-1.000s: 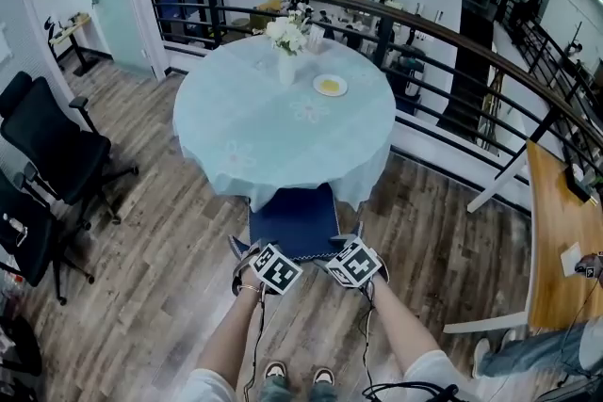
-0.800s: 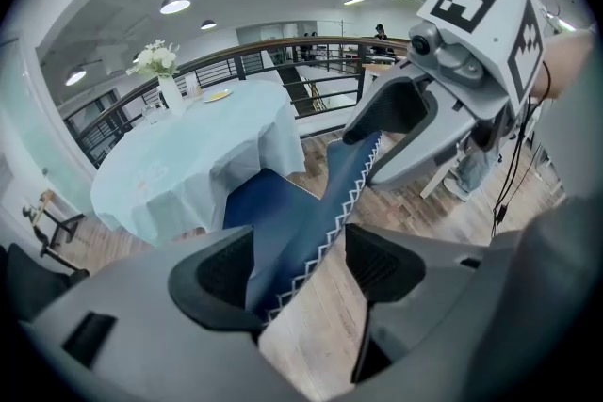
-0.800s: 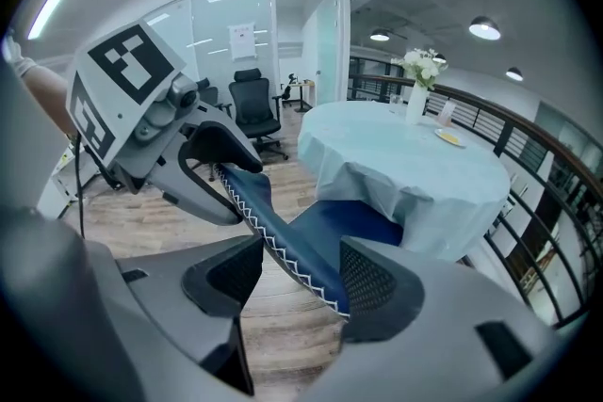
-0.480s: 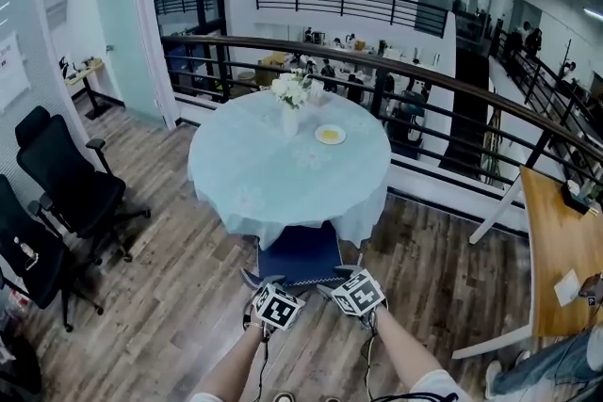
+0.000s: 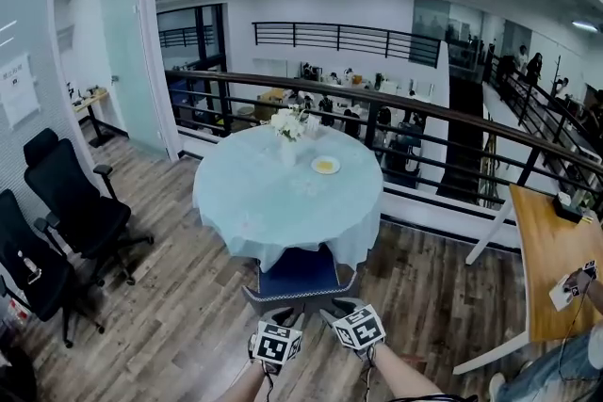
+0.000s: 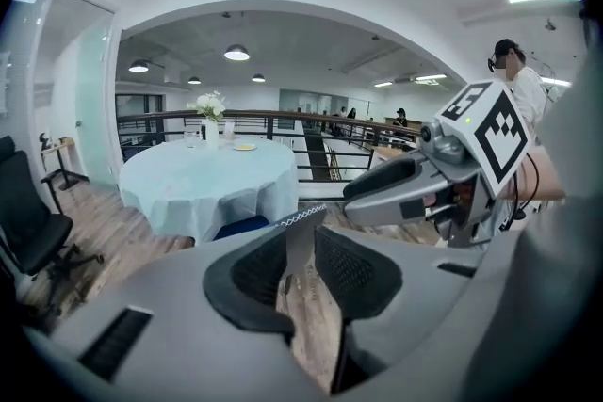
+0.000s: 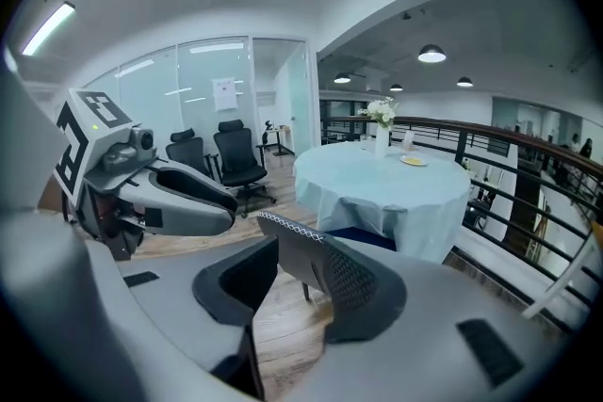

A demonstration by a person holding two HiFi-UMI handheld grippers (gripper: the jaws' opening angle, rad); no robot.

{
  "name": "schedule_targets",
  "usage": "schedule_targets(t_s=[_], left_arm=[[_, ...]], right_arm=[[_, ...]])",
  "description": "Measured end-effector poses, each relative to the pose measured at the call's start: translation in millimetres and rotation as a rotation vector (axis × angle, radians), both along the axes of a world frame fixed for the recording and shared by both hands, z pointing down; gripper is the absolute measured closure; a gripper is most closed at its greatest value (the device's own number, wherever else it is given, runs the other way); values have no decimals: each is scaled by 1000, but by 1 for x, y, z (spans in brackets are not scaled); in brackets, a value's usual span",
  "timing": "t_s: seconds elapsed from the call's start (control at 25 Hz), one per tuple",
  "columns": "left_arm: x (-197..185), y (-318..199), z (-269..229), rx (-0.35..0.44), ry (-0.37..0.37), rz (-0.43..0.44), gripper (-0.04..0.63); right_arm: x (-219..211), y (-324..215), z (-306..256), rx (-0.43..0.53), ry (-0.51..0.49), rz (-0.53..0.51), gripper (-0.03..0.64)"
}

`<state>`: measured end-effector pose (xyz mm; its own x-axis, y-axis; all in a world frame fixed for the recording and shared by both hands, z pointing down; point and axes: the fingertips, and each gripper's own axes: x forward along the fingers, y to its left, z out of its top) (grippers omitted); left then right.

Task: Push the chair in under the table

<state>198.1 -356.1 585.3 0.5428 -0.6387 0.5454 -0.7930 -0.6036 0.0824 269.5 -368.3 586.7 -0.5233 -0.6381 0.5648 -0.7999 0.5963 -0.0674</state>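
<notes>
The chair (image 5: 298,274), blue seat and grey stitched back, stands tucked at the near edge of the round table (image 5: 283,193) with its pale blue cloth. My left gripper (image 5: 288,318) and right gripper (image 5: 337,307) hover side by side just short of the chair back, touching nothing. Both pairs of jaws have just been closing, and nothing is pinched in either. In the left gripper view the left gripper (image 6: 301,242) keeps a narrow gap, and the chair back (image 6: 303,223) shows beyond it. The right gripper (image 7: 287,278) has a wider gap, with the chair back (image 7: 300,251) behind it.
A vase of flowers (image 5: 287,133) and a small plate (image 5: 325,166) sit on the table. Two black office chairs (image 5: 73,202) stand at the left. A dark railing (image 5: 424,113) runs behind the table, and a wooden table (image 5: 554,259) is at the right.
Both grippers have drawn back from the chair back towards me and risen. Their jaws have narrowed. The head view has lifted and shows more of the room.
</notes>
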Motion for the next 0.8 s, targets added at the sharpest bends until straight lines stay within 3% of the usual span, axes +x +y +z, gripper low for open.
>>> schedule_targets(t_s=[0.24,0.8], left_arm=[[3,28,-24,38,64,-53,529],[-8,81,-23,47,115,-170,591]], right_arm=[[6,29,-11,28,-53,94,557],[9,88,-21,72,-105,220,597]])
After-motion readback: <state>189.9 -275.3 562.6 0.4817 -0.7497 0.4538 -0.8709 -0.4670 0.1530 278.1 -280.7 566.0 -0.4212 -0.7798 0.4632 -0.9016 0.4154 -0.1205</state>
